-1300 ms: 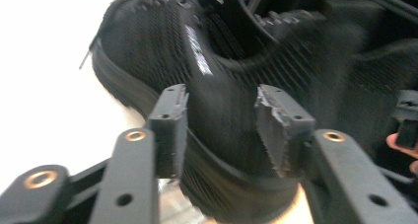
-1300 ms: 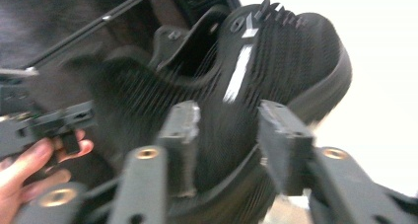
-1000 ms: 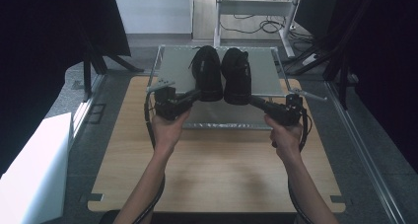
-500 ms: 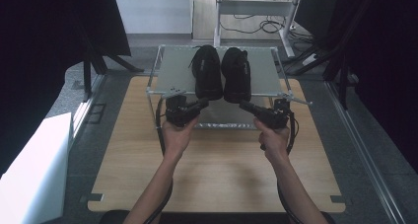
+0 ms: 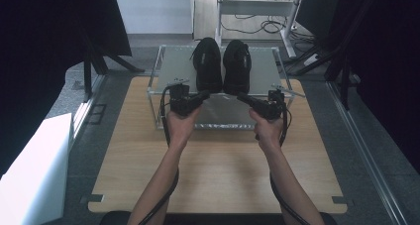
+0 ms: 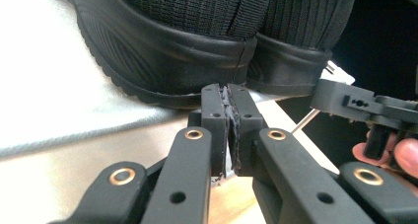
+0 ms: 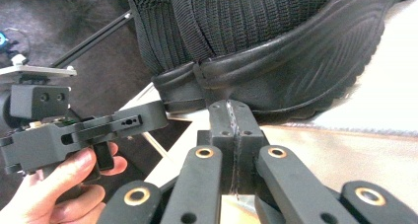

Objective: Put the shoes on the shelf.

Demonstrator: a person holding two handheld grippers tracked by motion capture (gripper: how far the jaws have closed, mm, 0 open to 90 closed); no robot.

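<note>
Left gripper view: shoe heels (image 6: 207,61) just beyond closed jaws, ribbed soles.

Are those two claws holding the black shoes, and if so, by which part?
Nothing is held. The left gripper and right gripper are shut on nothing, just short of the heels of the black shoes.

We look down on a light wooden tabletop (image 5: 218,170) standing on grey speckled floor (image 5: 361,150). Black curtains (image 5: 49,31) hang dark at both sides. Behind, a pale wall (image 5: 148,9) meets wooden flooring where a white metal stand (image 5: 257,7) trails cables (image 5: 270,24). A white box (image 5: 34,170) sits left.
</note>
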